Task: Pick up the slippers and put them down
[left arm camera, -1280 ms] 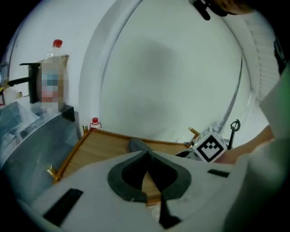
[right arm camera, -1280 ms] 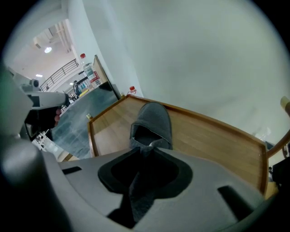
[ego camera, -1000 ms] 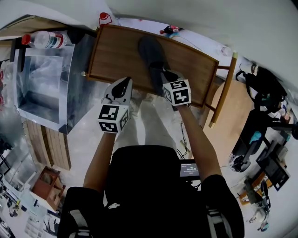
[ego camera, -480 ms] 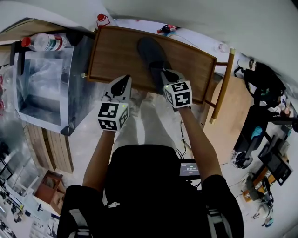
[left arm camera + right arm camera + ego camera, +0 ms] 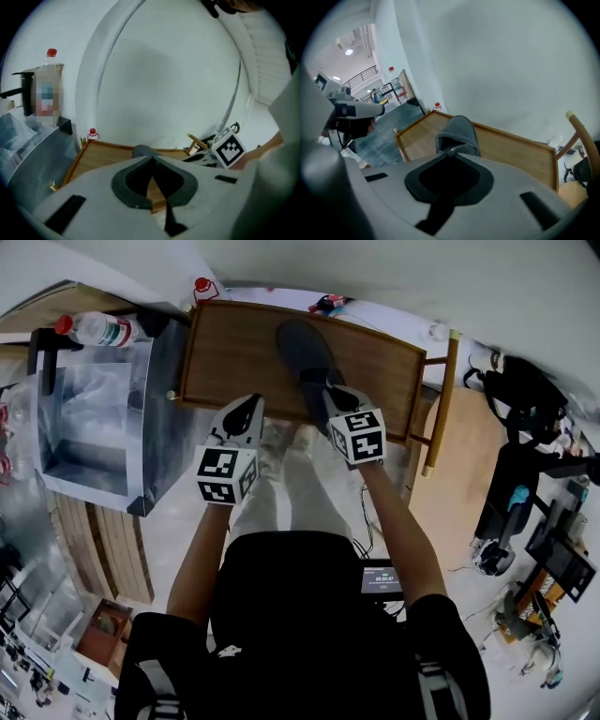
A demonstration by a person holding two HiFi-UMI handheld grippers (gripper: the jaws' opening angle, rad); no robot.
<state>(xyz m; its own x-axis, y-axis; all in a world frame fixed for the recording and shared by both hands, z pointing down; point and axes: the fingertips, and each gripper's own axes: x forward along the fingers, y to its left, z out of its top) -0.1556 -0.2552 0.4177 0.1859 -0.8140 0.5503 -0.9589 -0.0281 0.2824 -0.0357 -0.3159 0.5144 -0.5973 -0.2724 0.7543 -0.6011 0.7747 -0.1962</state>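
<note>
One dark grey slipper [image 5: 302, 351] lies lengthwise over the wooden table [image 5: 234, 352], toe pointing away from me. My right gripper [image 5: 325, 392] is shut on the rim at its heel end. In the right gripper view the slipper [image 5: 460, 132] runs straight out from the pinched jaws of that gripper [image 5: 451, 151]. I cannot tell whether the toe touches the wood. My left gripper [image 5: 251, 402] hangs at the table's near edge, left of the slipper, shut with nothing in it [image 5: 152, 158]. No second slipper is in view.
A clear plastic box [image 5: 94, 418] stands left of the table, with a red-capped bottle [image 5: 98, 329] behind it. A small red-capped bottle [image 5: 201, 285] sits at the table's far left corner. A wooden chair frame [image 5: 441, 399] borders the right side. My legs are below the near edge.
The right gripper has risen a little, still shut on the slipper's heel. The left gripper has stayed where it was.
</note>
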